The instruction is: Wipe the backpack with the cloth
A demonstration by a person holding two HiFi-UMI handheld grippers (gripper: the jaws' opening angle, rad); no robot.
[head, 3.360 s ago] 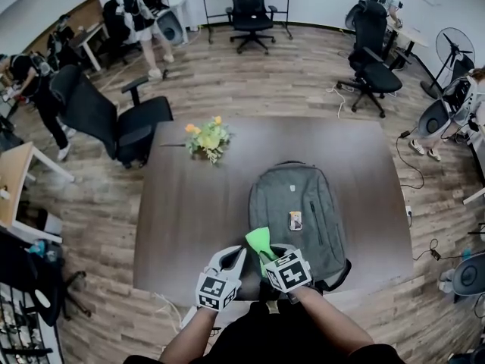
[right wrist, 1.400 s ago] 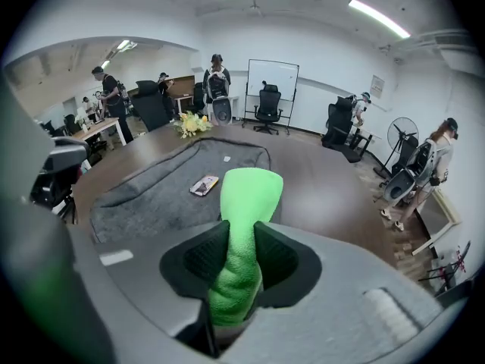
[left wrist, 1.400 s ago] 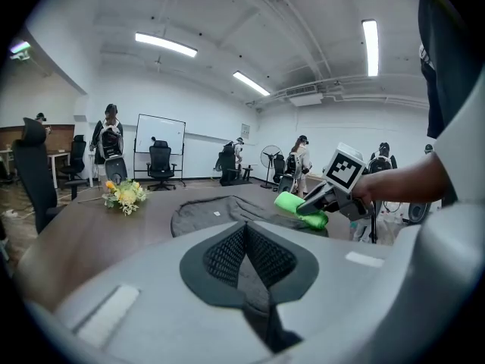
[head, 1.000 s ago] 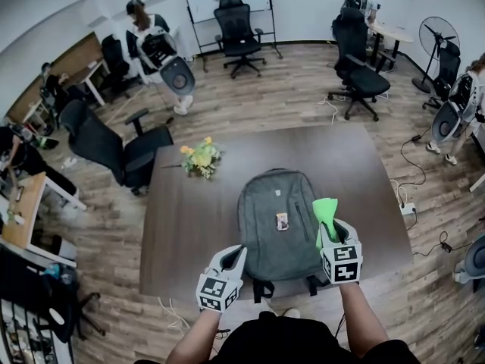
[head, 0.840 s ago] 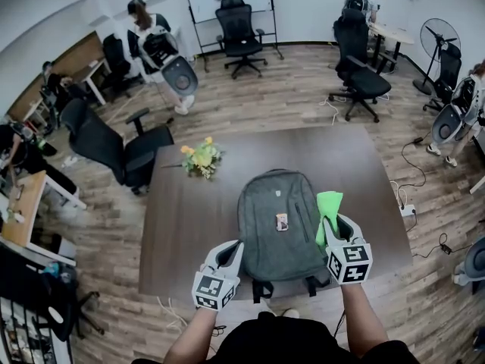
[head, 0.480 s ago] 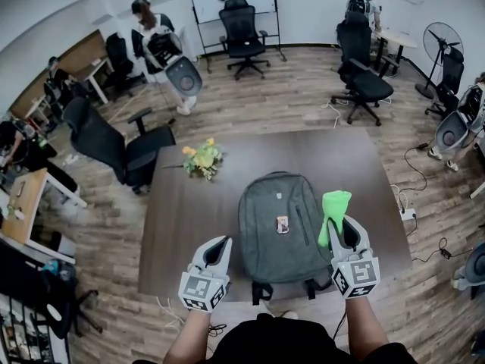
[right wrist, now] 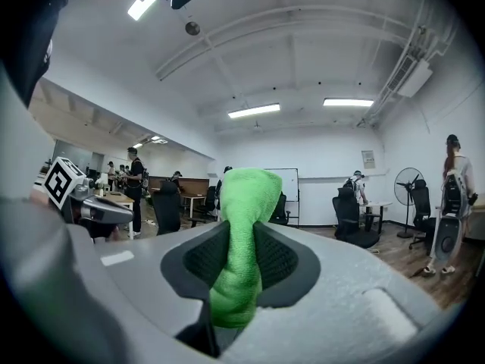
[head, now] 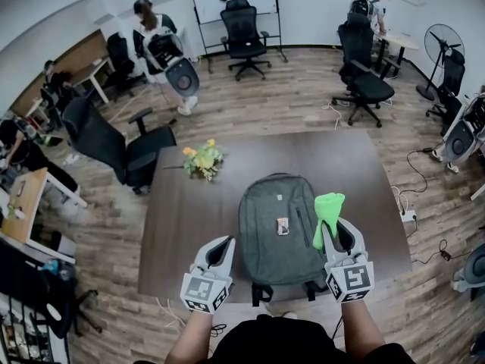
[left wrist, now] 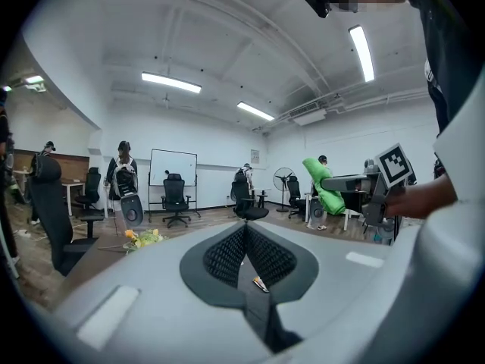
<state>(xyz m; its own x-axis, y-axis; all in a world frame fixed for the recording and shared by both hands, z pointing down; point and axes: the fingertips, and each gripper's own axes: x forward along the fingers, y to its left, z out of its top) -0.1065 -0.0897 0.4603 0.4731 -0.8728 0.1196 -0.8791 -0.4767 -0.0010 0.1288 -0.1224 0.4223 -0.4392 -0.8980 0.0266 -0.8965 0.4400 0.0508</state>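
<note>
Right gripper (head: 338,236): fingers clenched on green cloth (head: 327,214), lifted just right of the backpack (head: 279,218), which lies flat at frame centre on the worktop (head: 189,226). Left gripper (head: 218,249), lower left: fingers closed, empty. Judged: cloth off the fabric; next move is to lower it and drag across.

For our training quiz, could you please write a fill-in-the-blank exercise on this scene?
The right gripper holds a ___ cloth.
The backpack on the table is ___ in colour.
The left gripper is ___, with nothing in it.
Answers: green; grey; shut.
</note>
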